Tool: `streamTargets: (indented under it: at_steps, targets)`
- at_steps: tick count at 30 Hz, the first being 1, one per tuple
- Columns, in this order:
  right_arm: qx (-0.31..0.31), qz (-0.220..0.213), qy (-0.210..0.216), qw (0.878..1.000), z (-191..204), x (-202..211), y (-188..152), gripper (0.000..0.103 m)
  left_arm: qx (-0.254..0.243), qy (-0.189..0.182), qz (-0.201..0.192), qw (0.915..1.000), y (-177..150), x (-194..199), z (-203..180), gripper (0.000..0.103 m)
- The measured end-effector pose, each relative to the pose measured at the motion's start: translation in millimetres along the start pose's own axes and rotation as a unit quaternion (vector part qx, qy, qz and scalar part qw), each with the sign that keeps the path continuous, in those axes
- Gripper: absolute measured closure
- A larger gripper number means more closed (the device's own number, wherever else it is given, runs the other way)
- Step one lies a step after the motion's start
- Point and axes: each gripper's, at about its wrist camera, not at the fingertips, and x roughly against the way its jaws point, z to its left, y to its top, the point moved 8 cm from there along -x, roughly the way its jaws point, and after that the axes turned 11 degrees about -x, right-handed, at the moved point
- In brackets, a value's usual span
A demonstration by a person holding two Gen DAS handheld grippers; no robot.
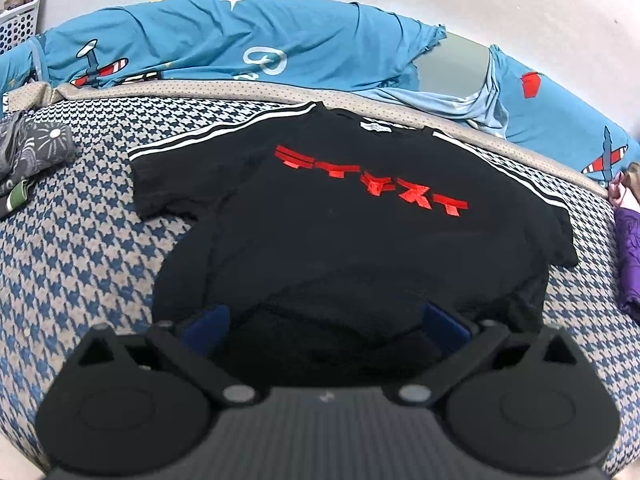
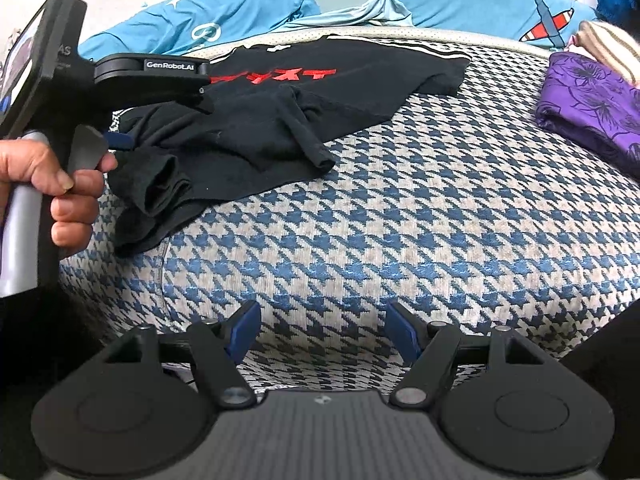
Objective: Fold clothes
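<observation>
Above houndstooth cover (image 2: pixel 400 216), right hand-held gripper (image 2: pixel 322 334) parted, empty

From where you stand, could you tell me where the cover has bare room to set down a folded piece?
The widest bare stretch of houndstooth cover lies ahead of the right gripper, between the black T-shirt and the purple garment. A narrower patch lies between the shirt's left sleeve and the grey garment. The back edge is crowded by the blue bedding.
</observation>
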Motion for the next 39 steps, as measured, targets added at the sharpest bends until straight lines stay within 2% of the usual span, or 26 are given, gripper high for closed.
streamTargets:
  at_steps: [23,29,39]
  targets:
    - [0.010,0.004,0.006,1.000,4,-1,-6,0.034,0.007,-0.002,0.011,0.9999,-4,-4,0,0.000]
    - [0.017,-0.029,0.026,0.999,5,1,2,0.034,0.016,-0.004,0.009,0.9998,-4,-1,7,0.000]
    - [-0.003,-0.051,0.052,0.997,0,-6,31,0.034,0.017,0.016,0.016,0.9996,-10,1,29,0.000]
